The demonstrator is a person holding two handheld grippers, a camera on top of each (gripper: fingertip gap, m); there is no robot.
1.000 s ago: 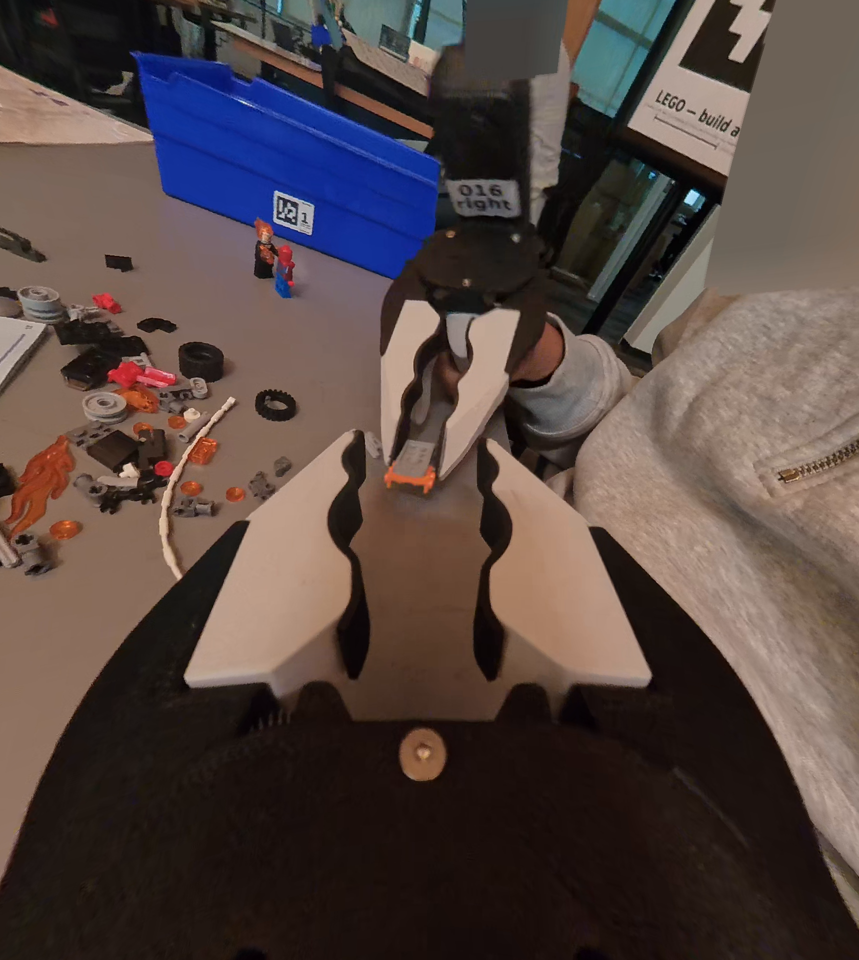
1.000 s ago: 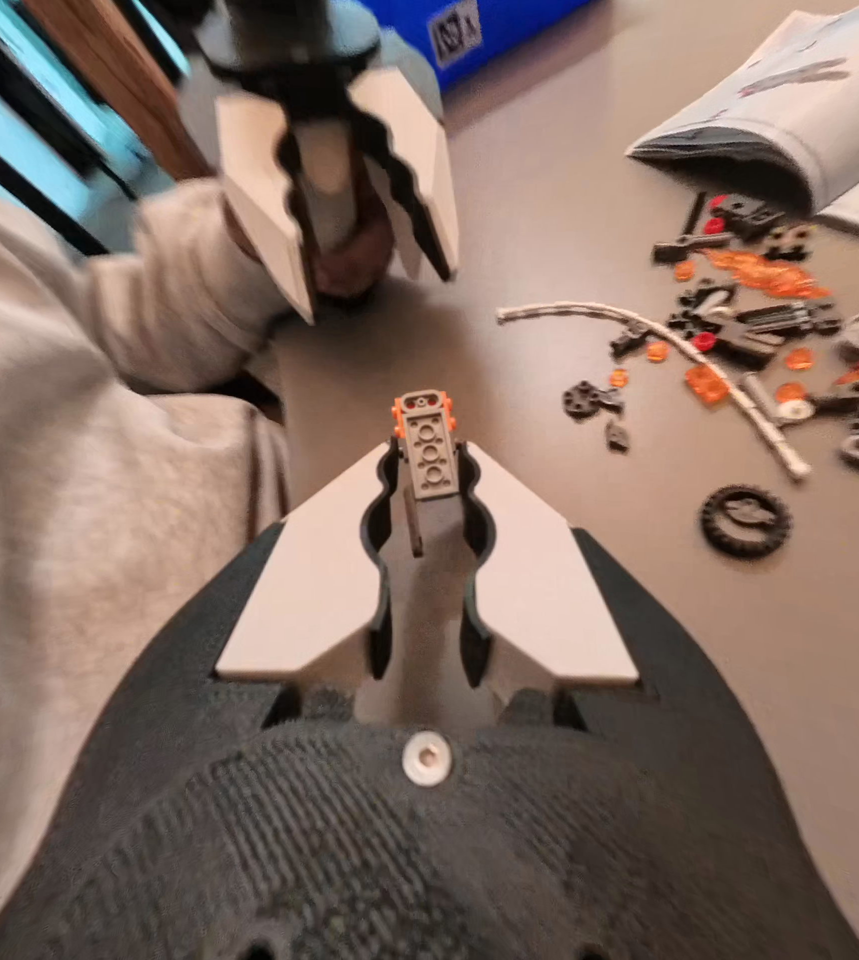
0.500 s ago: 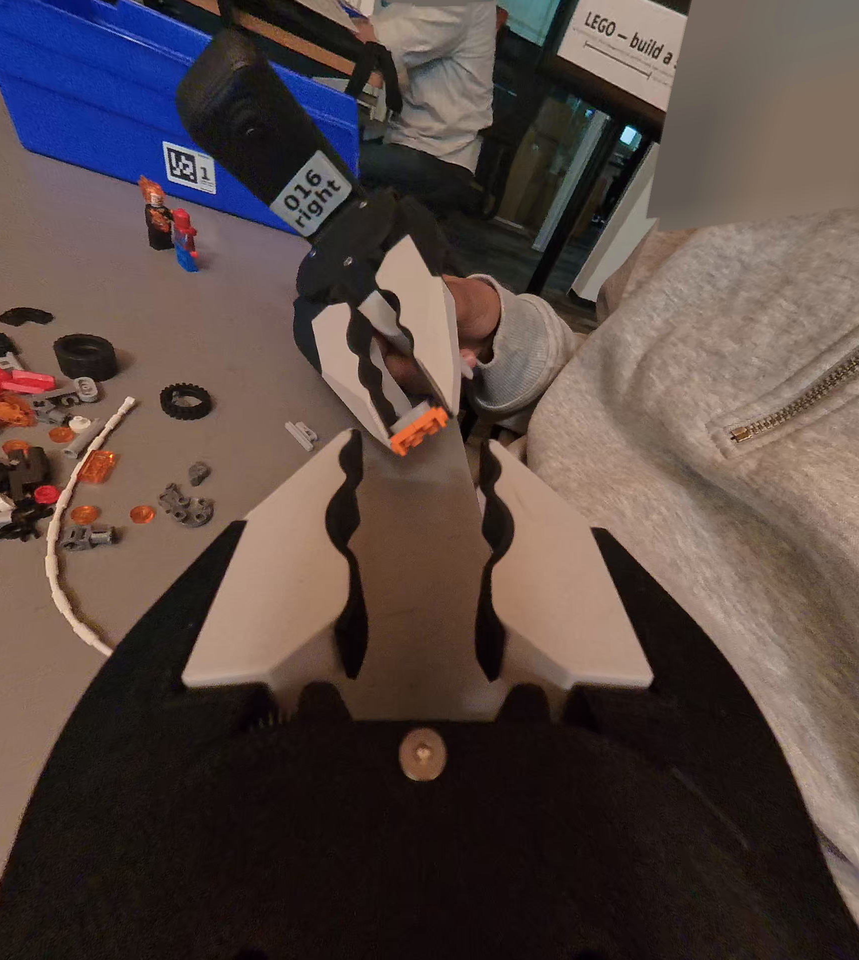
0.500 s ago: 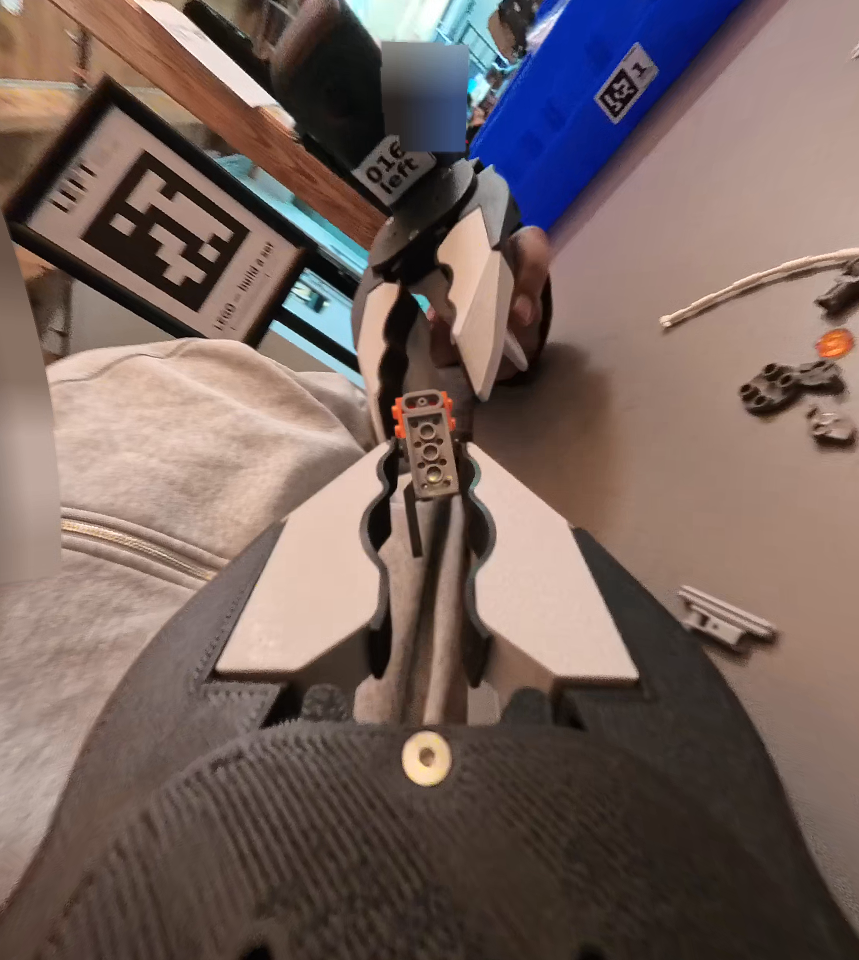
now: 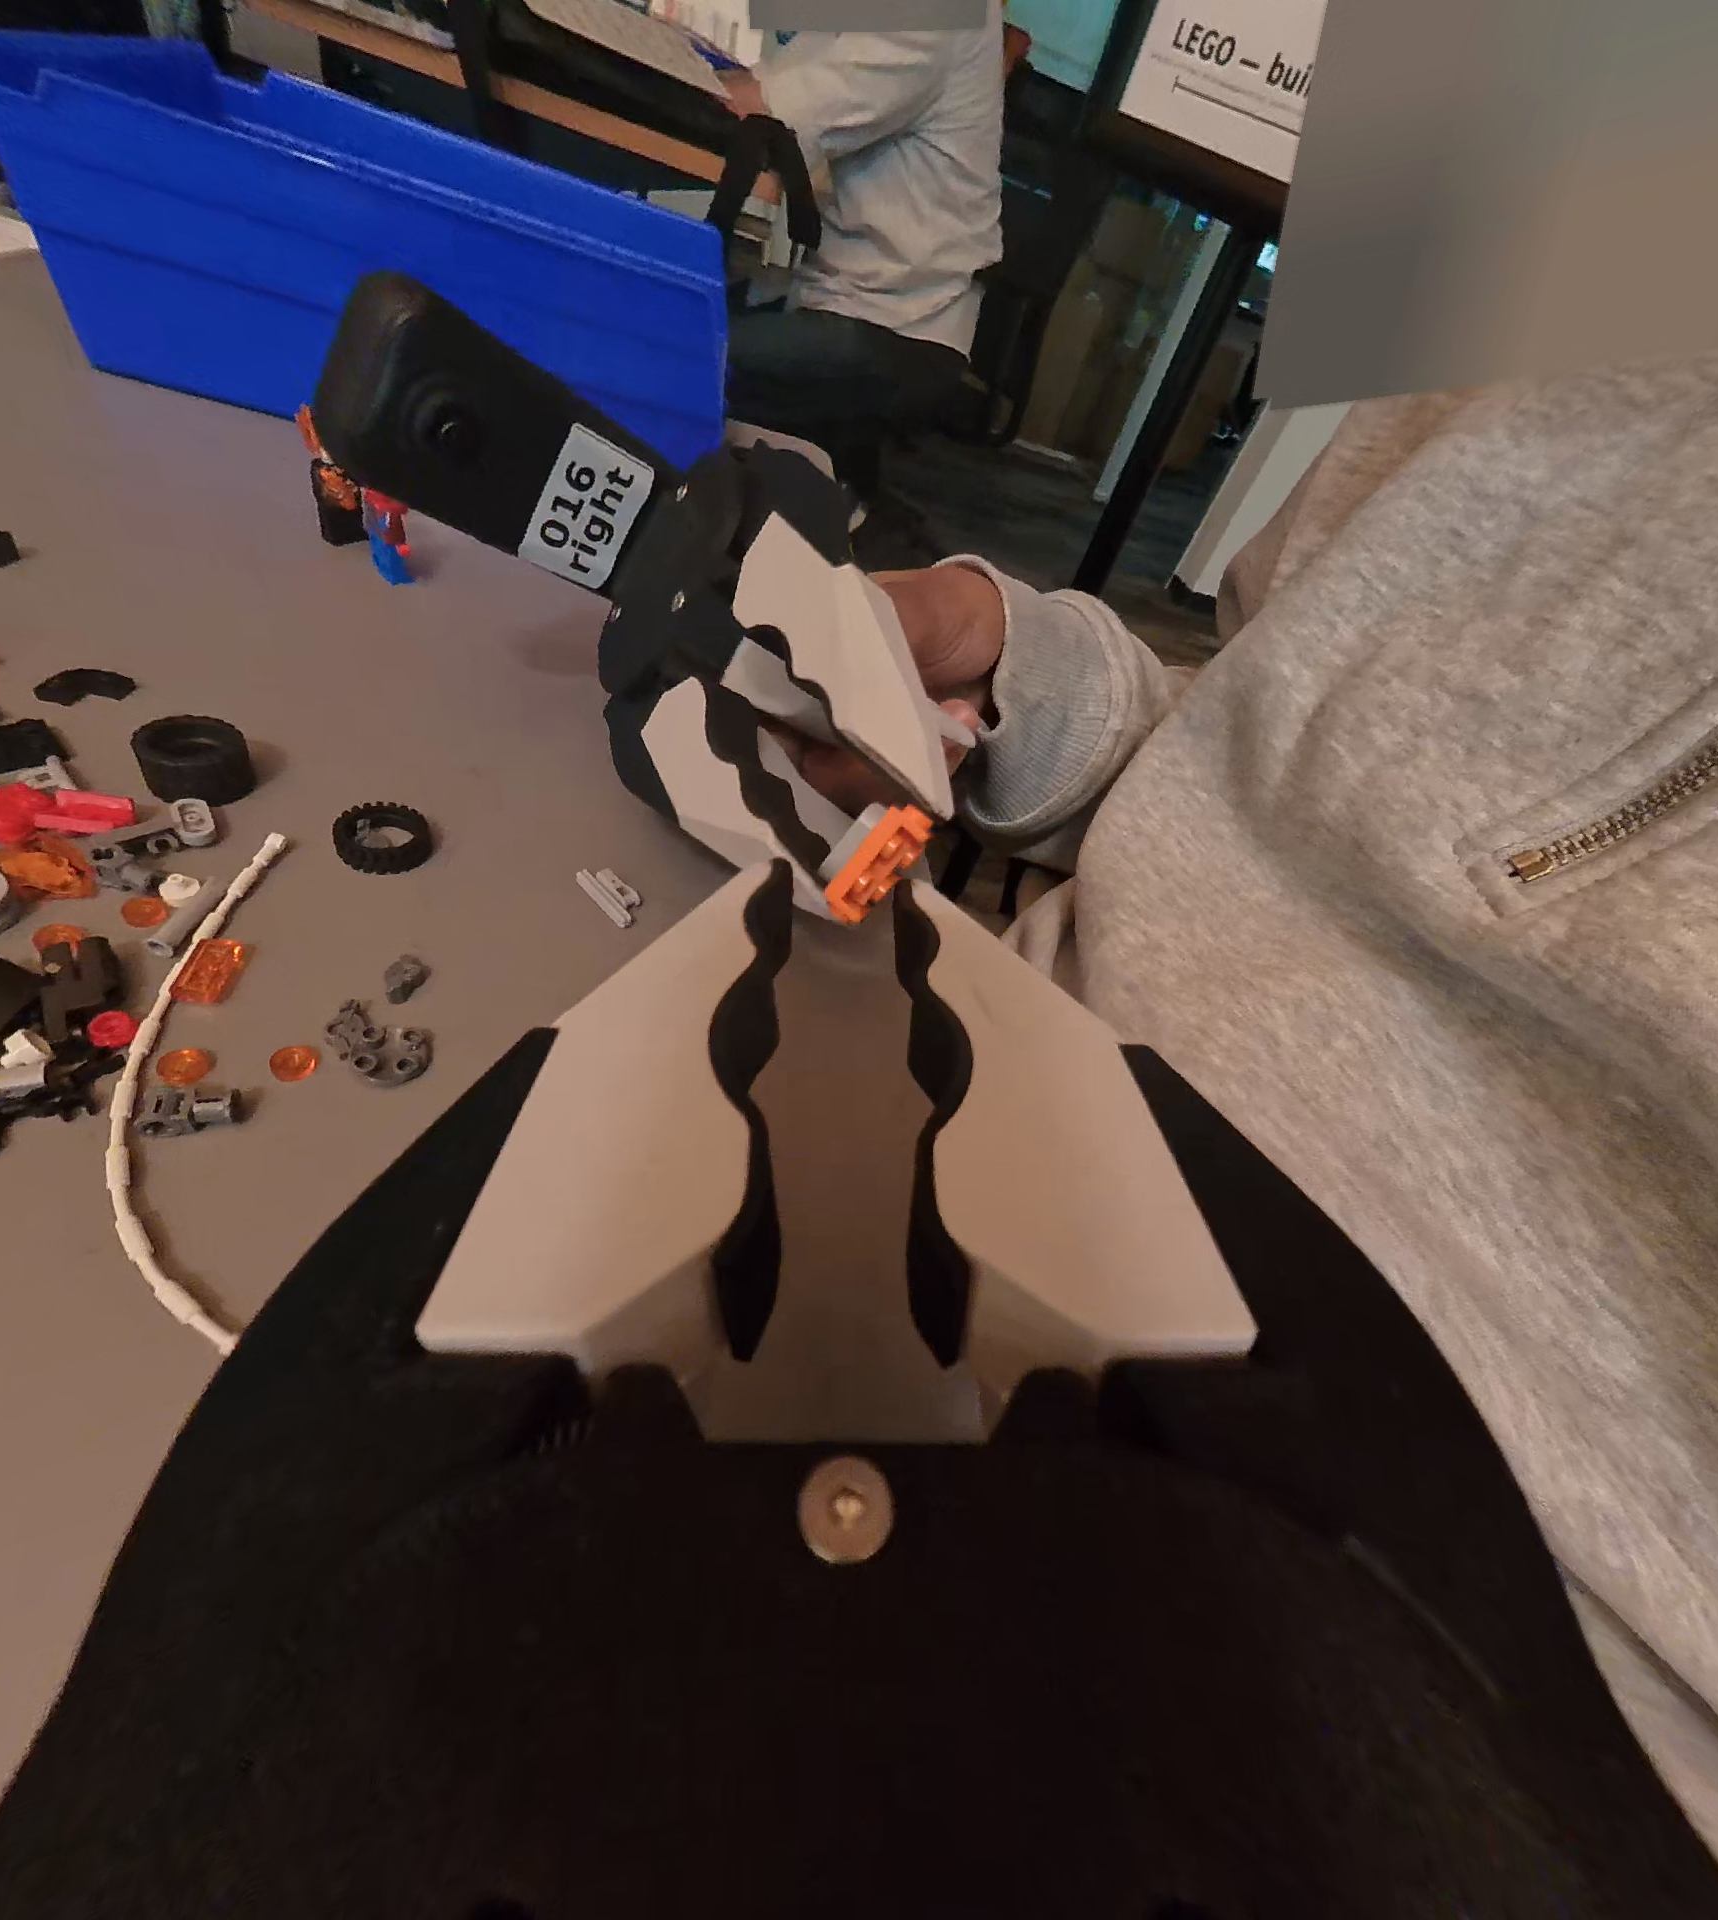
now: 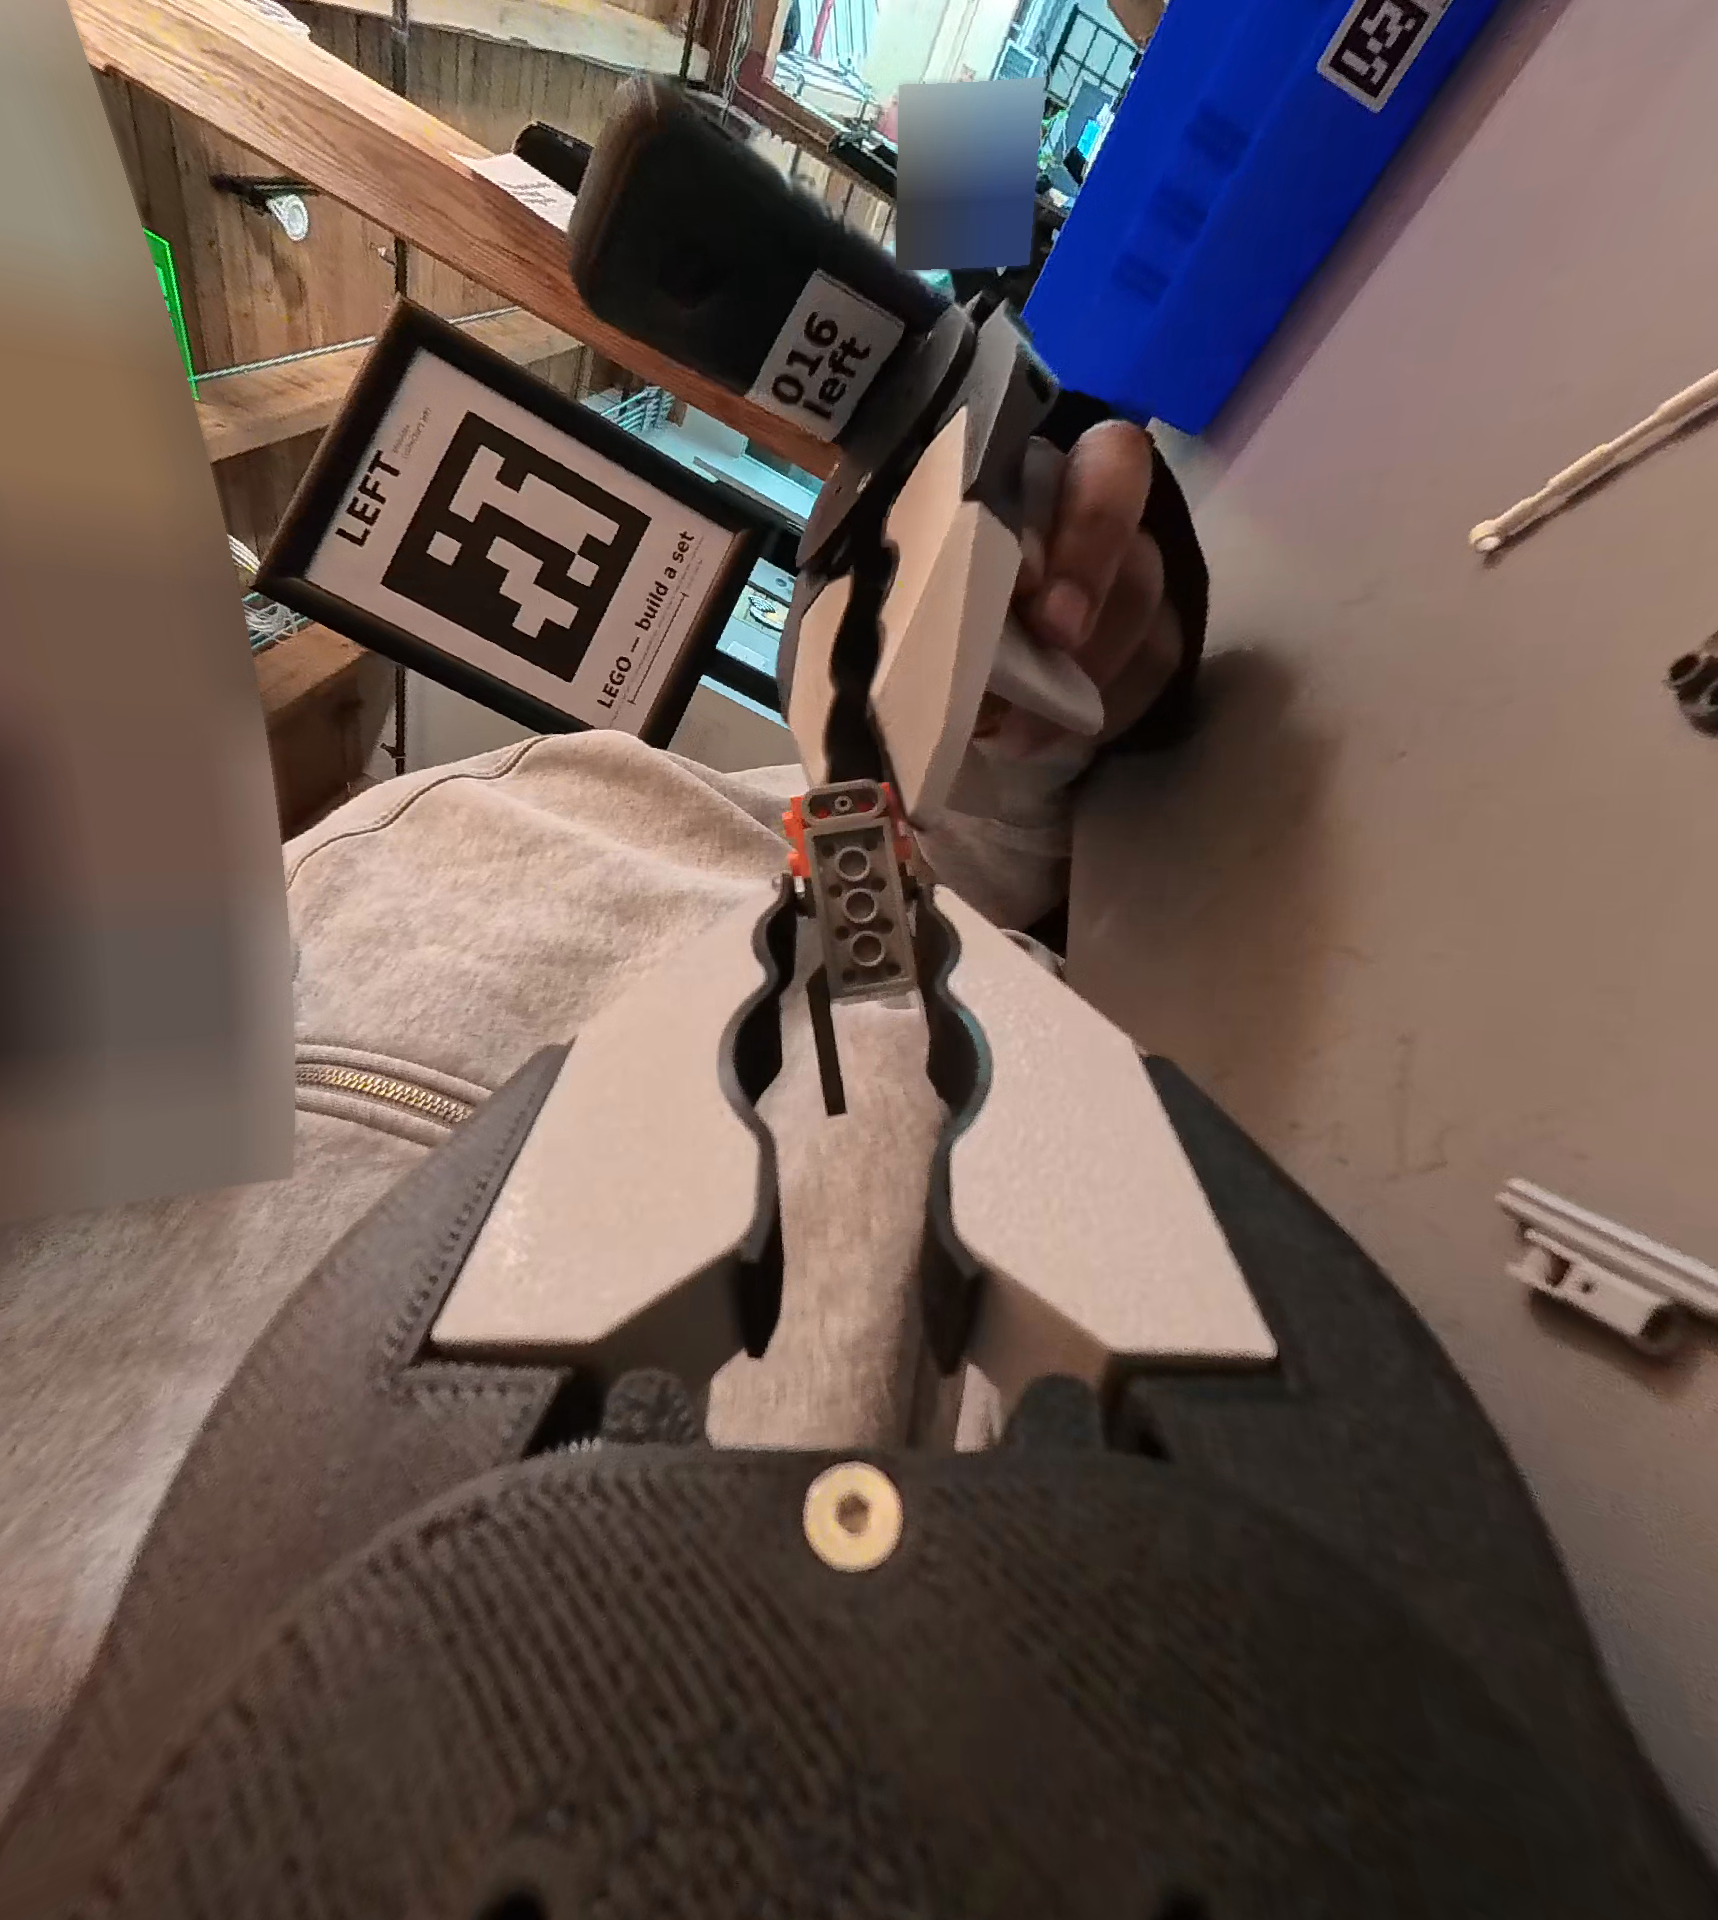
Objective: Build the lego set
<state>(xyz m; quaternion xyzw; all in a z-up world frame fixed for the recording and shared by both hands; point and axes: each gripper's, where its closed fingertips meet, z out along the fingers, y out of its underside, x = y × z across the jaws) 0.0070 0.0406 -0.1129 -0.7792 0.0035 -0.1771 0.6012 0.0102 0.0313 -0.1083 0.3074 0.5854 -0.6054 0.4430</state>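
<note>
My right gripper (image 6: 855,902) is shut on a small grey plate assembly with orange side pieces (image 6: 860,914) and holds it in the air in front of a grey hoodie. In the left wrist view this assembly (image 5: 881,857) sits at my left gripper's (image 5: 842,883) fingertips, orange plate facing the camera. The left jaws stand about half closed, with a gap about the assembly's width. In the right wrist view the left gripper (image 6: 870,790) meets the assembly's far end tip to tip. Whether it clamps the assembly is hidden.
Loose bricks, a black tyre (image 5: 190,758), a thin tyre (image 5: 382,837), a white chain (image 5: 138,1091) and two minifigures (image 5: 387,530) lie on the grey table (image 5: 470,644) to the left. A blue bin (image 5: 315,239) stands behind. A small grey piece (image 6: 1624,1273) lies near the table edge. From either gripper's tips it is about 15 cm to the white chain (image 5: 138,1091).
The left jaws have narrowed to about half their earlier gap. The right gripper has tilted over and brought the assembly's orange end to the left fingertips.
</note>
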